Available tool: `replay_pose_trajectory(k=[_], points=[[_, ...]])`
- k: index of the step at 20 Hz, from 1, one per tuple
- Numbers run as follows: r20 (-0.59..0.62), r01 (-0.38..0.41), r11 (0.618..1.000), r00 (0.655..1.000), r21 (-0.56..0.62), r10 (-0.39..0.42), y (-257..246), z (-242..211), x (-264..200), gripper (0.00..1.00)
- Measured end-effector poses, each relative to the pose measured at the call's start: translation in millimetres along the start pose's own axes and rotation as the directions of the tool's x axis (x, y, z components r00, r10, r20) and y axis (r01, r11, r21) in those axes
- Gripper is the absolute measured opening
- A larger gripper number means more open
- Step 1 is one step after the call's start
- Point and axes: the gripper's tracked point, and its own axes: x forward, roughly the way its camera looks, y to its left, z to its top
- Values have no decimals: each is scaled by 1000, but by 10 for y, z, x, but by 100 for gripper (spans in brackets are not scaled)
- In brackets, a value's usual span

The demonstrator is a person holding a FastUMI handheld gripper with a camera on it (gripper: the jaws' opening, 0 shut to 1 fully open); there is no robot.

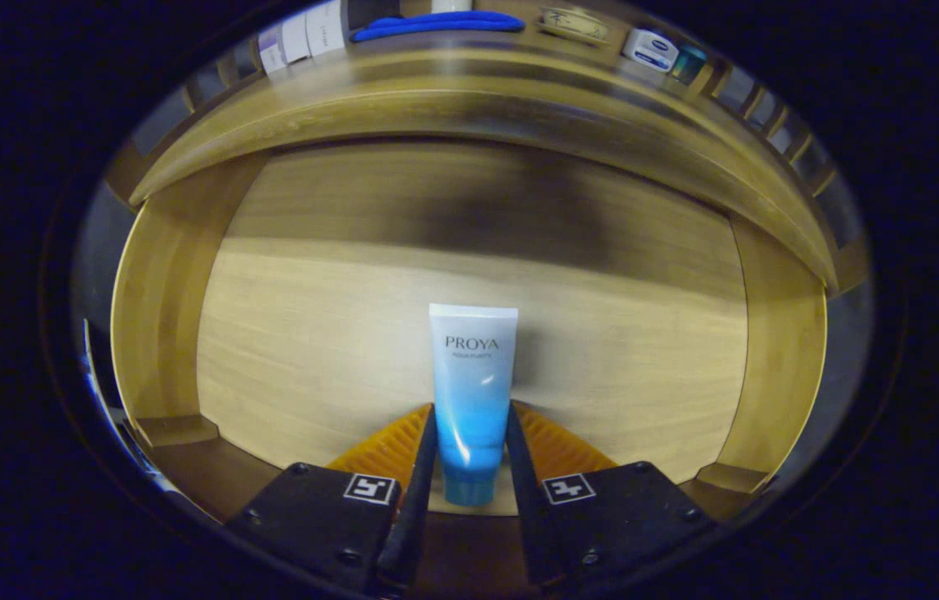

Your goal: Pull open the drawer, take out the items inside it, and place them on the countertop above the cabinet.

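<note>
1. Gripper view: the gripper (471,417) points down into the open wooden drawer (311,333), a light-grained box with darker side walls to the left and right.
2. A slim plastic tube, white at its flat crimped end and shading to blue at its cap (473,392), stands lengthwise between the two fingers. The cap end sits back toward the gripper body and the white end reaches out beyond the fingertips over the drawer's floor.
3. The fingers (427,433) are drawn in narrow, and both lie flush against the tube's lower blue part, one on each side, so the tongs are clamped on it.
4. I cannot tell whether the tube rests on the drawer floor or is lifted clear of it; a faint shadow falls just to its right on the wood.
5. The rest of the drawer floor is bare pale wood, with a darker shaded band across its far part.
6. Beyond the drawer, the brown wooden countertop edge (469,108) of the cabinet curves across.
7. On that countertop lie a flat blue cloth-like item (436,23), a white labelled container (302,33) to its left, and a small white and blue jar (651,48) to its right, all well apart from the gripper.
</note>
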Motion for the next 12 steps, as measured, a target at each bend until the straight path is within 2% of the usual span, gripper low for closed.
replay_pose_trajectory(k=[1,4,12], points=[[-1,-7,1000,1000,-8,7,-2,-35,36,49],[49,-19,1000,999,-7,19,-6,45,-97,44],[130,-102,995,986,16,99,-93,48,-752,42]])
